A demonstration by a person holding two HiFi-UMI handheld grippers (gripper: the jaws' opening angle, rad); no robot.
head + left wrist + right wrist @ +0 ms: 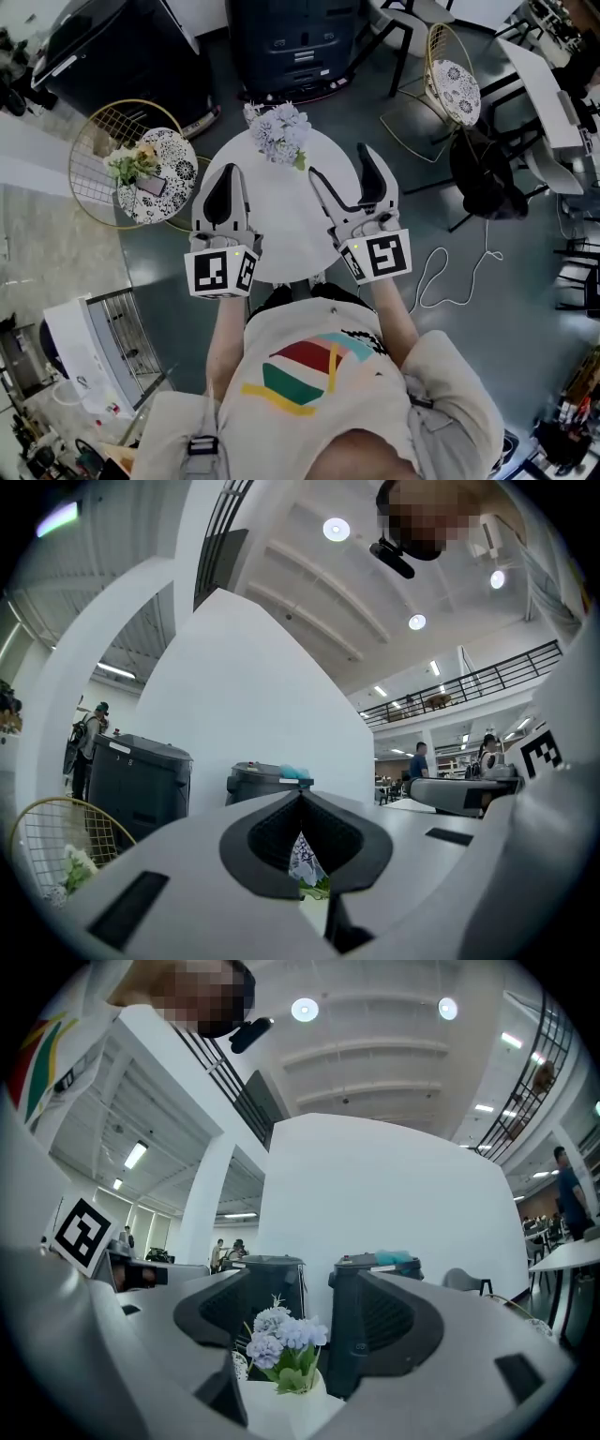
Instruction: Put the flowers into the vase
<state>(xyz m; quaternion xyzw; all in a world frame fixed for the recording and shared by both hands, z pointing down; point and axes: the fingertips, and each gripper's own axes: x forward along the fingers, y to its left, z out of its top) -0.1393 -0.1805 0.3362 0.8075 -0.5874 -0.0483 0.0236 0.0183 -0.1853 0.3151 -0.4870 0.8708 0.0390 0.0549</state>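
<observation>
Head view, lower middle: your left tongs are pressed together with nothing in them, and your right tongs are spread wide, also with nothing between them. Both are held over the round white worktop. At its far edge, upper centre of the frame, sits the bunch of pale lilac flowers, apart from both tongs. Farther left, a gold wire chair with a patterned cushion carries a green-and-yellow sprig.
</observation>
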